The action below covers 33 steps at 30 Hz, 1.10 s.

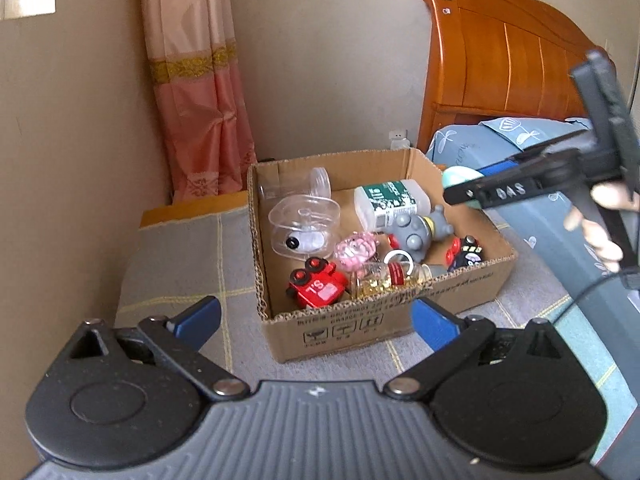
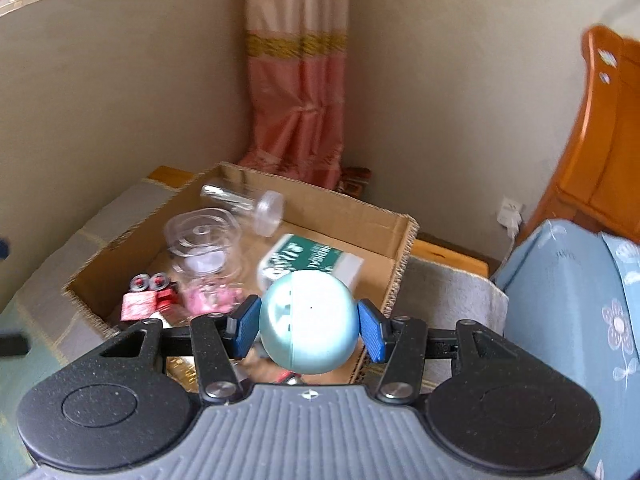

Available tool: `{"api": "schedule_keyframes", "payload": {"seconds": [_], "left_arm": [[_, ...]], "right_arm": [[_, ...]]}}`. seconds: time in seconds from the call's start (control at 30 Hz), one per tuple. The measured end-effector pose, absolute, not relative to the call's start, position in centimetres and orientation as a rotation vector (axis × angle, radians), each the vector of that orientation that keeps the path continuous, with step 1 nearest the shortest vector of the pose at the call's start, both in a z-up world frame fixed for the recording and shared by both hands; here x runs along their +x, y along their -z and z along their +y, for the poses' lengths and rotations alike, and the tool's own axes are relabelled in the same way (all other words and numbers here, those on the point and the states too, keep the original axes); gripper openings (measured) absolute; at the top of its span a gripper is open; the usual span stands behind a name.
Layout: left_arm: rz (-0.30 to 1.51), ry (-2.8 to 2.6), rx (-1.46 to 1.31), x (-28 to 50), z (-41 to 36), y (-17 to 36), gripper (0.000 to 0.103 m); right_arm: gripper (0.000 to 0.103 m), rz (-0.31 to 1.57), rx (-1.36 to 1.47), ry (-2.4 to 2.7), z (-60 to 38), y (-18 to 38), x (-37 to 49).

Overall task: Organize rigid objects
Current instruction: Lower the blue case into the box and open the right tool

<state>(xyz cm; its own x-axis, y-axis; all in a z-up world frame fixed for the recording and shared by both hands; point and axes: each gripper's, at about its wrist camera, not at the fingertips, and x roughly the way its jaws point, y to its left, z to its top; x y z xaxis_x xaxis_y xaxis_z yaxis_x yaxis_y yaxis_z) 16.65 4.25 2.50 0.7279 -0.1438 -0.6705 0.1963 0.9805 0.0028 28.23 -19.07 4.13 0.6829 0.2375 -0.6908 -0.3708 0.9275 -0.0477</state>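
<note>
The ball (image 2: 308,322) sits pinched between your right gripper (image 2: 308,326) pads above the box (image 2: 394,280) edge; your left gripper (image 1: 316,320) hangs spread and empty. Let go too early and the ball may strike the rim; being round, it could roll away.

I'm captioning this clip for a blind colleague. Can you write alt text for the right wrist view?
The right gripper holds a pale blue ball between its blue fingers above an open cardboard box. Inside lie a red toy car, clear plastic containers and a green-and-white bottle; everything is motion-blurred.
</note>
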Motion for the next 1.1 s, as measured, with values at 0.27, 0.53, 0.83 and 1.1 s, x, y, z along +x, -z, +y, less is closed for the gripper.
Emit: {"api": "schedule_keyframes", "payload": {"seconds": [0.27,0.53,0.83,1.1], "left_arm": [[0.729,0.19,0.093,16.5,4.4,-1.8,0.101],[0.736,0.2,0.081,16.7,4.8,-1.3,0.101],[0.731,0.203,0.068,16.6,4.8,-1.4,0.101],[0.738,0.165,0.063,16.0,4.4,-1.5,0.101]], "right_arm": [[0.058,0.793,-0.143,-0.275,-19.4,-2.3,31.4],[0.058,0.807,-0.138,-0.248,-19.4,-0.9,32.9],[0.077,0.78,-0.122,-0.265,-19.5,-2.1,32.2],[0.103,0.732,-0.167,-0.268,-19.0,-3.6,27.1]]}}
